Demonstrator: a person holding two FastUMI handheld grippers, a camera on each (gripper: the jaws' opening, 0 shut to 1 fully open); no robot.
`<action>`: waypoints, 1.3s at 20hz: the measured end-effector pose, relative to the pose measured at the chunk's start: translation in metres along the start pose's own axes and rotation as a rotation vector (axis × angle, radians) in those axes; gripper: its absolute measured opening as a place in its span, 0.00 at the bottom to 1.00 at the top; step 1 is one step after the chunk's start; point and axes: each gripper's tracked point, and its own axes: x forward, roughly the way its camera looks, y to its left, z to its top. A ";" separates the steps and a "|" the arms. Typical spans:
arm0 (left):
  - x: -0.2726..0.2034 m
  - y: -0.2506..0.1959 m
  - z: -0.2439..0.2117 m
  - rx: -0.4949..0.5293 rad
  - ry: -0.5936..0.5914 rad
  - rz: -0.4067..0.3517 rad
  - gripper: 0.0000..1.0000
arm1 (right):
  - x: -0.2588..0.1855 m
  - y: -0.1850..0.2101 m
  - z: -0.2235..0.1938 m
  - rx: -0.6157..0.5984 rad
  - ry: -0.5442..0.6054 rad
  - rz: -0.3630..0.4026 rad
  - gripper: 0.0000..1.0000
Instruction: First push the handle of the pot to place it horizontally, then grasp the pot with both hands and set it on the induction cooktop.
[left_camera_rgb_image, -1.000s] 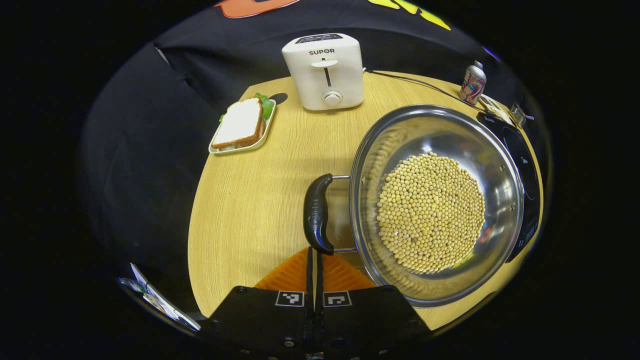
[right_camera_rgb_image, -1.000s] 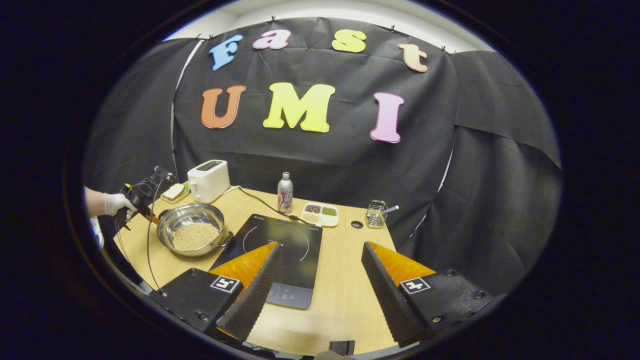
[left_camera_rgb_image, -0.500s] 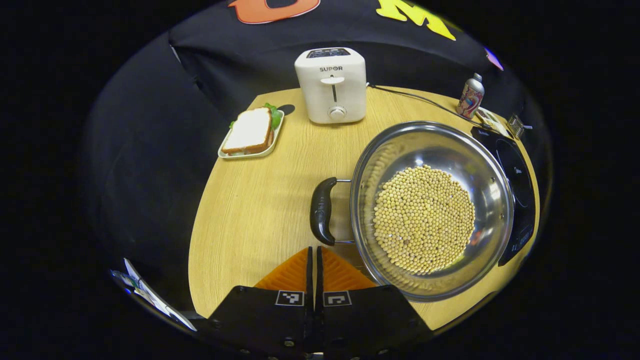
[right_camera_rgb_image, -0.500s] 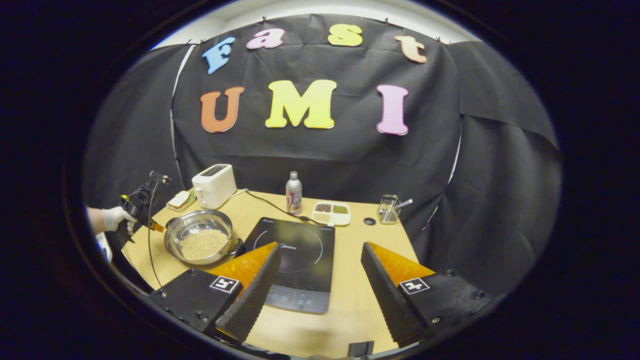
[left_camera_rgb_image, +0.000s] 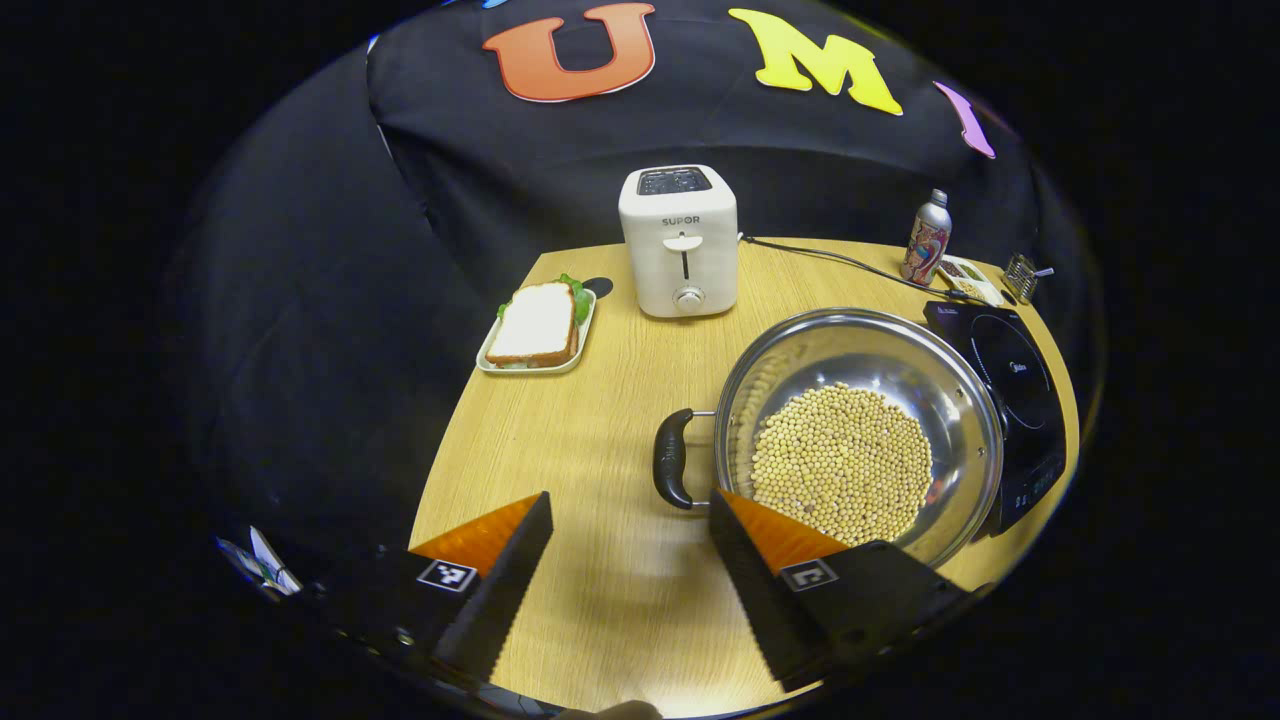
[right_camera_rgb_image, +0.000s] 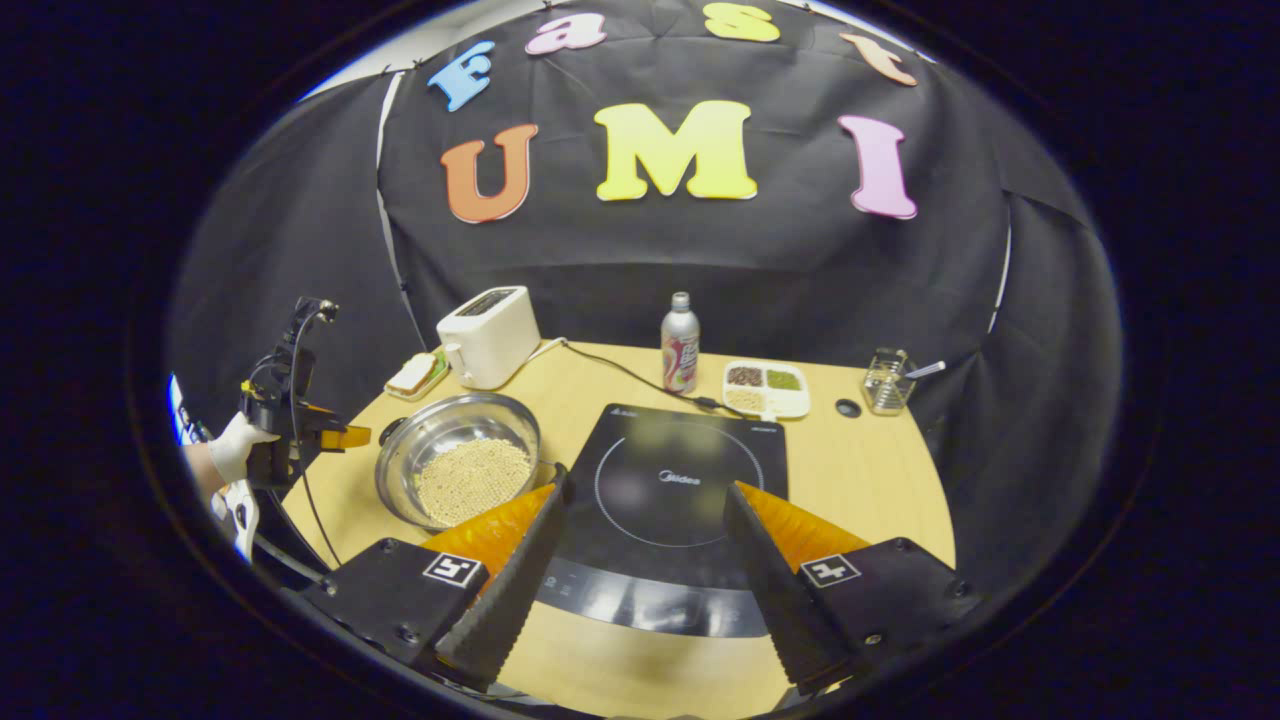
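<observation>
Left gripper (left_camera_rgb_image: 630, 510) parted at lower centre, pot (left_camera_rgb_image: 860, 440) of beans just upper right, untouched, right gripper (right_camera_rgb_image: 645, 495) parted over induction cooktop (right_camera_rgb_image: 680, 500).

- Your left gripper (left_camera_rgb_image: 630, 520) has its fingers spread wide, nothing between them, hanging just short of the pot (left_camera_rgb_image: 860, 430) on its black-handle side.
- In the right gripper view, your gloved left hand (right_camera_rgb_image: 238, 447) grips that tool from behind, well left of the pot.
- Your right gripper (right_camera_rgb_image: 645, 510) is spread equally wide, also empty, to the pot's right.
</observation>
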 end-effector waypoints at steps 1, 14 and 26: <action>0.003 -0.002 0.002 0.005 0.002 -0.009 0.97 | 0.012 0.011 -0.004 0.009 0.022 0.018 0.99; 0.067 -0.042 0.003 0.060 0.112 -0.099 0.97 | 0.151 0.093 -0.055 0.118 0.312 -0.001 0.96; 0.094 -0.051 -0.001 0.089 0.222 -0.134 0.72 | 0.177 0.097 -0.071 0.155 0.510 -0.061 0.76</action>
